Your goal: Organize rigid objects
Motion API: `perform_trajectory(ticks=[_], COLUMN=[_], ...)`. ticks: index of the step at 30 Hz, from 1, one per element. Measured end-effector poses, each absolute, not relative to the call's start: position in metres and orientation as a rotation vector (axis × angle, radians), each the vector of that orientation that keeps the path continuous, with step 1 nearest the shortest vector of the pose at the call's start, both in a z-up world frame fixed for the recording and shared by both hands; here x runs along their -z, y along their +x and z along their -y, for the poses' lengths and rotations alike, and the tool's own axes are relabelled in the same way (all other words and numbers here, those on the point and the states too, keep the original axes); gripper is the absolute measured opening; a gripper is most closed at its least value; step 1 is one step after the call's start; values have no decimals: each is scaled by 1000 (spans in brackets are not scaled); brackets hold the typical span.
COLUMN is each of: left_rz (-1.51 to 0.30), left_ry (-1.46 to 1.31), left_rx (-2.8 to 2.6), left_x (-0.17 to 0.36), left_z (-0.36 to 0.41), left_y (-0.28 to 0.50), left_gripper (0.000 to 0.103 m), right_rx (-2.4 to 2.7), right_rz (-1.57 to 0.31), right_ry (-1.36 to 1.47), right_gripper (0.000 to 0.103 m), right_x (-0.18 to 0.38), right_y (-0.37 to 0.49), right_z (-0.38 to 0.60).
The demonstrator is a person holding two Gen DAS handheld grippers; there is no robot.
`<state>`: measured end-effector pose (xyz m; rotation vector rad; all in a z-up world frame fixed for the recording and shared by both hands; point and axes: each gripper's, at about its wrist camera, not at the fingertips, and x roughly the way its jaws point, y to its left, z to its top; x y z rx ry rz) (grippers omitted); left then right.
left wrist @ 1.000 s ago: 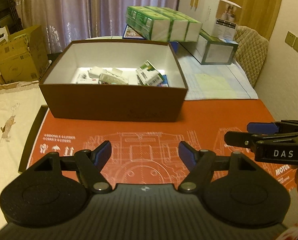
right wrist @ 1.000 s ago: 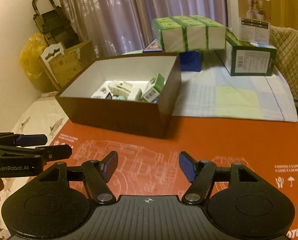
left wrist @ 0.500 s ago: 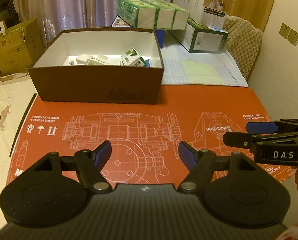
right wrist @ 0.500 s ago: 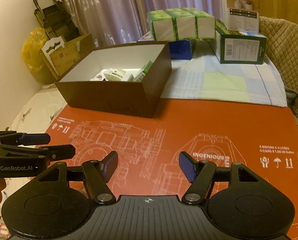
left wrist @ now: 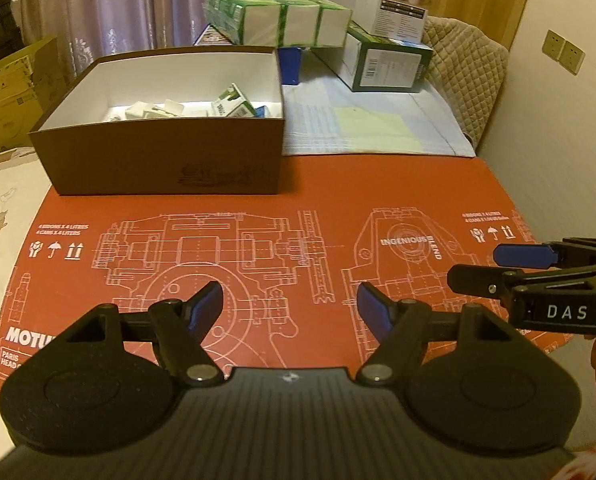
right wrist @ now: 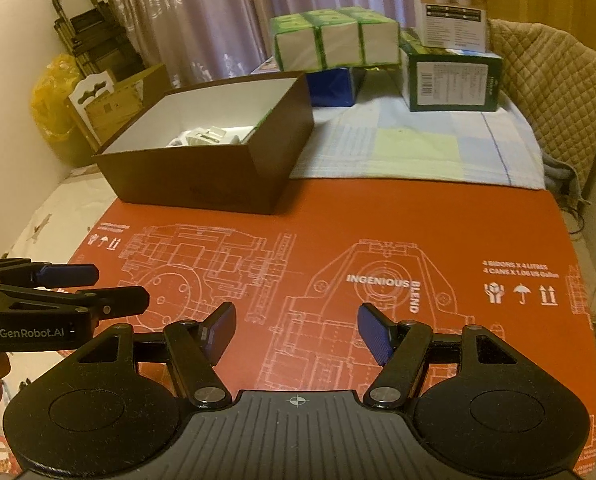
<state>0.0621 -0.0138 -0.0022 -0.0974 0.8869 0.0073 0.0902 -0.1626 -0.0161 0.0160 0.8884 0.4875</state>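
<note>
Both claws hang over the red printed mat (left wrist: pixel 305 184), and there is plenty to read on it: "INGENIOUS BLEND" in white near the middle, "MOTUL" cut off at the near left corner with "PARIS" beneath it, and "4 BIDONS X 4 LITRES / 4 CANS X 4 LITERS" by the handling symbols at each end. The left gripper (left wrist: pixel 289 305) has its jaws apart with nothing between the blue pads; from the right wrist view its body reads "GenRobot.AI". The right gripper (right wrist: pixel 296 329) stands apart too, empty, and carries "DAS" on its side in the left wrist view.

The mat between the grippers and the box is bare, all blueprint drawing and open room. At the mat's far left edge sits one brown open-topped box (left wrist: pixel 166 160), with a faint emblem on its near wall. Inside it lie the small rigid items (left wrist: pixel 158 110), white pieces plus a green-and-white carton (left wrist: pixel 234 105); their number cannot be counted.

Beyond the mat's far edge, on a pale checked cloth (right wrist: pixel 417 148), a block of three green-and-white packs (right wrist: pixel 333 40) rests on a blue box (right wrist: pixel 331 86), beside one dark green carton (right wrist: pixel 451 80) with one white carton (right wrist: pixel 451 4) on top.
</note>
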Motion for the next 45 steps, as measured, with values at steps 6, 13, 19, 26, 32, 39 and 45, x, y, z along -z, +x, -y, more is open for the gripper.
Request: perform_trajectory(ticks=[6,13,19,26,32,39,45], left_rz=[-888,-887,-887,-888,-887,-886,-877], left_ry=[-85,-78,-73,-71,-71,-73,-72], left_rx=[12,22,34,43,44,50,55], left_x=[3,3,3,4,5,5,3], left_z=[25,31,35,37,39,39,38], left_y=[63,66,67,69,70,71,73], left_gripper=[71,71,71,71,71,71,71], right_rx=[-464,-451,-436,-423,-420,-418,-415], right_rz=[-892,-895,-897,-899,-899,-902,-905], right_ry=[35,43,50,53,54,55,57], right_gripper=[65,65,65,64,65,65,65], right_x=[16,16,15,15,15,15,16], right_y=[87,83,82,80,80,80,81], right_z=[175,181,186,189,189,189,189])
